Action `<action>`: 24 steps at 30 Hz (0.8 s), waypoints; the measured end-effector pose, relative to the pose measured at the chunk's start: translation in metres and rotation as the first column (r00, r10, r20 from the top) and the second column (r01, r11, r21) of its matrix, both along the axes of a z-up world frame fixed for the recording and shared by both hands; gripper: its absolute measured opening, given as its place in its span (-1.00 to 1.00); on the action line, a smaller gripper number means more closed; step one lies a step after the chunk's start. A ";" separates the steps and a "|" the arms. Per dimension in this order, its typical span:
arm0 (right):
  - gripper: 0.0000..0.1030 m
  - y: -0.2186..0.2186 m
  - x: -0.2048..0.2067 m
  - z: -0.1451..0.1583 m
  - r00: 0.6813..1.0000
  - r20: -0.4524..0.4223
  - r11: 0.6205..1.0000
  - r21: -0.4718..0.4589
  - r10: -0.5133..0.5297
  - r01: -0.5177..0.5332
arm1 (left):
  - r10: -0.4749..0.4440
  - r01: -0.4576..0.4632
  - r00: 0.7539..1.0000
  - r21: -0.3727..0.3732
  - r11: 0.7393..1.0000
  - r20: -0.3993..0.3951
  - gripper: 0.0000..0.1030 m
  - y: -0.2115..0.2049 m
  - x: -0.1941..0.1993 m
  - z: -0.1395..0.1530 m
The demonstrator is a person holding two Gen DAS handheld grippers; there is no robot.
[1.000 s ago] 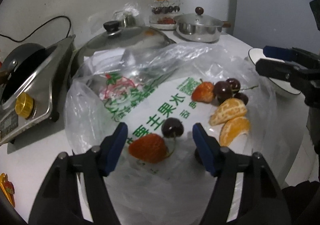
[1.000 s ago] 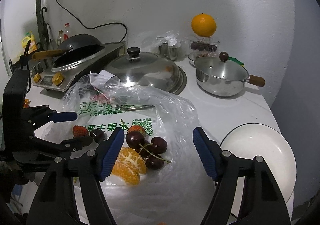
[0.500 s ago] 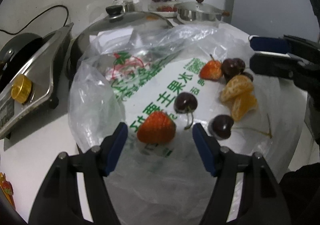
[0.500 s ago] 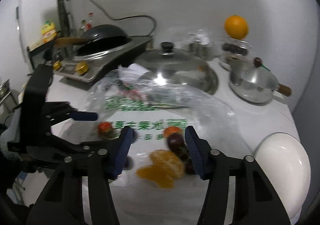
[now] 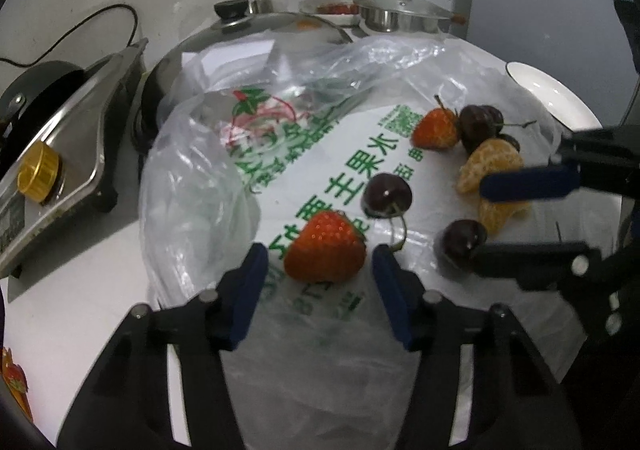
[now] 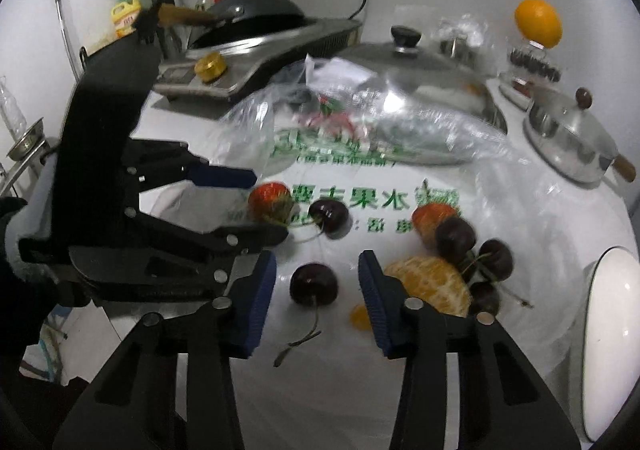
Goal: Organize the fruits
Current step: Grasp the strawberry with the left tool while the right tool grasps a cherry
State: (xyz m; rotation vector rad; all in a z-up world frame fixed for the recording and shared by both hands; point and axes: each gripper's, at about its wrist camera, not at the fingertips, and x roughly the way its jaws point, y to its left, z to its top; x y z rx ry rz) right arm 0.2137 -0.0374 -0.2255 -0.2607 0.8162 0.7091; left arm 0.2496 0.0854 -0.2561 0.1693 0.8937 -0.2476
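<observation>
Left claw point(image 5: 318, 270) closing, strawberry point(image 5: 326, 246) dead centre between pads, no contact yet. Right claw point(image 6: 317, 282) closing round lone cherry point(image 6: 313, 284), stem toward me.

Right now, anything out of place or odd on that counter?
Yes: the fruit lies loose on a flattened plastic bag, not in a dish: strawberries, cherries and peeled orange segments scattered, while the white plate beside them sits bare.

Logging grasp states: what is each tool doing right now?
Left tool: closing around the strawberry, pads not touching yet.
Right tool: closing around a cherry, not gripping yet.
</observation>
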 end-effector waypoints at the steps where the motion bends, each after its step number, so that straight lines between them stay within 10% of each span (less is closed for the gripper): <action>1: -0.21 0.002 -0.001 -0.002 1.000 -0.013 1.000 -0.005 0.004 -0.004 | 0.003 -0.003 1.000 -0.008 1.000 -0.003 0.05 0.001 0.000 0.000; 24: -0.27 0.014 0.005 -0.022 0.999 -0.032 0.994 -0.105 -0.019 0.016 | -0.005 0.005 1.000 -0.046 0.999 -0.005 -0.19 0.000 0.000 0.001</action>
